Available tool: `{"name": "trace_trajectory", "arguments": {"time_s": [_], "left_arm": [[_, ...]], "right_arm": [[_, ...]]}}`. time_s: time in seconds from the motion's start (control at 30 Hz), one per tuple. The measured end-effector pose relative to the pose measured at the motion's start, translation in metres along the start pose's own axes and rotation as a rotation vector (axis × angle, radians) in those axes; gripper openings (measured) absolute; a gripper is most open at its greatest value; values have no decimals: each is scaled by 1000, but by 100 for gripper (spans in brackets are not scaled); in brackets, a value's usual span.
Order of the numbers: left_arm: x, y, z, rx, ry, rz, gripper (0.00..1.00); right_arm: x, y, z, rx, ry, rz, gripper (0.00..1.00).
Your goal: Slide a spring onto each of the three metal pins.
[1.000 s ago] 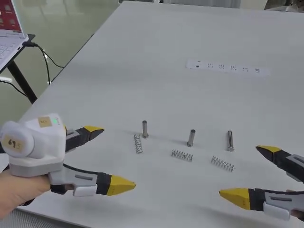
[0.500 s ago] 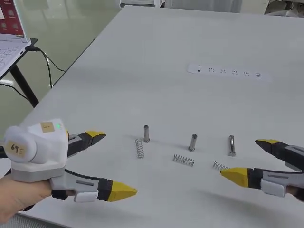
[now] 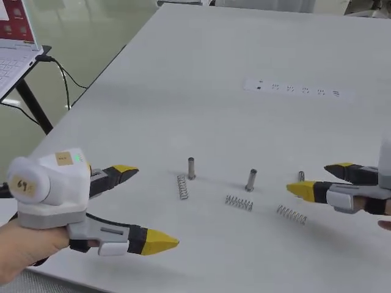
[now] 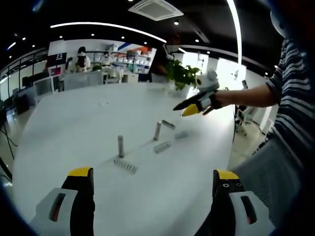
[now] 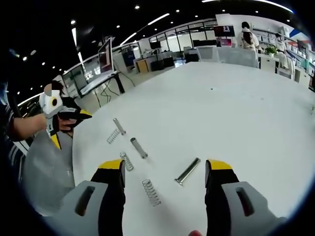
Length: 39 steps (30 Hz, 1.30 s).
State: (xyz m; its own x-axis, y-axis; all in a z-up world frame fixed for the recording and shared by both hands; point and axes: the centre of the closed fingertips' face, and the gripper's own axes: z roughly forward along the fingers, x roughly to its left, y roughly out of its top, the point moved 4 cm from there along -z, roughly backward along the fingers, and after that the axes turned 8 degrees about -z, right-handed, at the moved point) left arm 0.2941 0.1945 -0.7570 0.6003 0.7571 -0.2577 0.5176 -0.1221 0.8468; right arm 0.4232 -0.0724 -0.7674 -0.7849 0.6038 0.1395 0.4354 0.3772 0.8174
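Three short metal pins stand in a row on the white table: left pin [image 3: 192, 168], middle pin [image 3: 251, 180], and right pin [image 3: 301, 176], partly hidden behind a finger. A spring lies in front of each: [image 3: 181, 187], [image 3: 238, 202], [image 3: 291, 214]. My right gripper [image 3: 317, 178] is open beside the right pin. In the right gripper view that pin [image 5: 187, 171] sits between the yellow tips of the gripper [image 5: 165, 165], untouched, with its spring [image 5: 151, 191] close by. My left gripper [image 3: 145, 206] hovers open and empty left of the row; the left gripper view has it [image 4: 153, 173] facing the nearest spring [image 4: 125, 165].
A white power strip [image 3: 297, 90] lies farther back on the table [image 3: 201, 73]. The table's left edge runs diagonally, with a laptop [image 3: 15, 36] on a stand and a black cable [image 3: 64, 79] beyond it. People and desks fill the far background.
My right gripper has moved away from the table's front edge, past the right spring, up to the right pin. The left gripper has stayed about where it was.
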Motion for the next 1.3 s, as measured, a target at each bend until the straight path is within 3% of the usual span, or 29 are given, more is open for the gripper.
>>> {"name": "trace_trajectory", "arguments": {"time_s": [0.23, 0.4, 0.57, 0.77, 0.87, 1.1, 1.23, 1.3], "left_arm": [[1, 3, 1, -12, 2, -3, 98], [2, 2, 1, -8, 6, -5, 98], [1, 0, 1, -4, 5, -6, 98], [1, -2, 0, -4, 11, -16, 98], [3, -3, -1, -2, 17, -21, 98], [3, -6, -1, 4, 18, -27, 97], [4, -8, -1, 6, 21, -30, 97], [4, -8, -1, 2, 22, -32, 97]], "right_arm": [[-19, -1, 15, 48, -38, 123, 50], [-27, -1, 23, 73, -70, 146, 42], [-31, -10, 34, 137, -83, 189, 29], [-36, -21, 41, 173, -126, 247, 29], [-37, -22, 43, 167, -136, 262, 28], [-44, -25, 48, 192, -173, 264, 20], [-44, -26, 47, 233, -203, 147, 11], [-41, -25, 49, 229, -201, 151, 9]]}}
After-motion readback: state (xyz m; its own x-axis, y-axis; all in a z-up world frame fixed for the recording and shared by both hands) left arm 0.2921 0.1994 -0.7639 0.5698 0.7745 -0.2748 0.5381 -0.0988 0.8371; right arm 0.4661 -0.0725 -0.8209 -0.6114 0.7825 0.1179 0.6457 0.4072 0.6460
